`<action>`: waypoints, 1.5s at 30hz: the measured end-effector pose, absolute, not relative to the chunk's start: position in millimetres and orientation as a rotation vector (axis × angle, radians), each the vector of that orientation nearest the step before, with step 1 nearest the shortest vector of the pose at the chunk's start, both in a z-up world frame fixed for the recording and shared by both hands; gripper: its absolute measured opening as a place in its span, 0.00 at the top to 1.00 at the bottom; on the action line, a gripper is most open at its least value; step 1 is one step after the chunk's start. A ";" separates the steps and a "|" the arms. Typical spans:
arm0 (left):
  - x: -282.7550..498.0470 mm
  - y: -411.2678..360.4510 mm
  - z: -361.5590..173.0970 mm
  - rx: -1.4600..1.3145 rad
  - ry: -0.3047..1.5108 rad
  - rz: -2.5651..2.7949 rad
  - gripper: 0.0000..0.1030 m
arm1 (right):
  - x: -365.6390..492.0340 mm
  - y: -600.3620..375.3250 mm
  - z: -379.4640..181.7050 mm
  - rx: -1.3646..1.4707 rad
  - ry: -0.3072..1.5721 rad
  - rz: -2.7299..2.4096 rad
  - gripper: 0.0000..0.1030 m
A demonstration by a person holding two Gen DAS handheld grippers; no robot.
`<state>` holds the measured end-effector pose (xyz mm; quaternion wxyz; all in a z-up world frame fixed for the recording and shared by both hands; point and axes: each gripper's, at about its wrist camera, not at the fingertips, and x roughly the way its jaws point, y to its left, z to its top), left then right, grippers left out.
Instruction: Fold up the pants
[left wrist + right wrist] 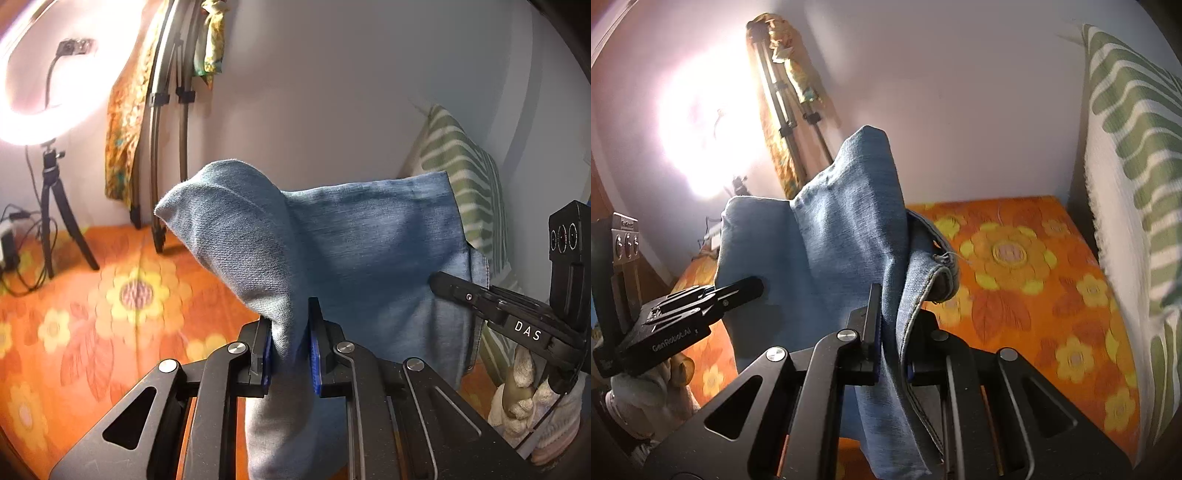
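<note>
From the left wrist view, a glowing ring light [33,85] on a small black tripod [55,218] stands at the left on an orange bedspread [110,314] printed with yellow flowers, with cables trailing beside it; folded stand legs [162,147] and a patterned orange cloth [123,122] lean against the pale wall, and a green-and-white striped pillow [465,173] is propped at the right, partly hidden behind the pants [369,240]. The left hand-held gripper [291,354] points forward and downward, its blue-padded jaws clamped on a bunched fold of the soft, light-blue denim, which is raised above the bedspread and stretches across to the right hand-held gripper [443,284], whose black finger touches the cloth's far edge; a hand in a knitted white glove [524,402] holds that tool from below. From the right wrist view, the light blazes at the upper left, and the striped pillow fills the right edge above the flowered bedspread. The right hand-held gripper here has its jaws closed on a hemmed, stitched edge of the pants, the cloth rising in a stiff peak in front of it. The left hand-held gripper reaches in from the left, its tip against the cloth.
</note>
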<state>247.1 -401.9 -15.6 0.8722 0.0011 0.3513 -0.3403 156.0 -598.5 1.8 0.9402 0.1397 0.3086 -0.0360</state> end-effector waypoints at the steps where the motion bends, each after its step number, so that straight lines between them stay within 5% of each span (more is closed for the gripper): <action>1: 259.6 -404.9 -16.3 -0.005 0.733 -0.710 0.87 | 165.4 -601.1 2.5 0.285 0.629 -0.074 0.90; 26: 417.2 -453.2 -91.1 0.066 0.773 -0.599 0.82 | 385.9 -679.9 -82.2 0.314 0.749 -0.171 0.90; 45: 375.5 -407.7 -45.4 0.083 0.722 -0.561 0.79 | 357.2 -652.4 -49.7 0.200 0.702 -0.276 0.55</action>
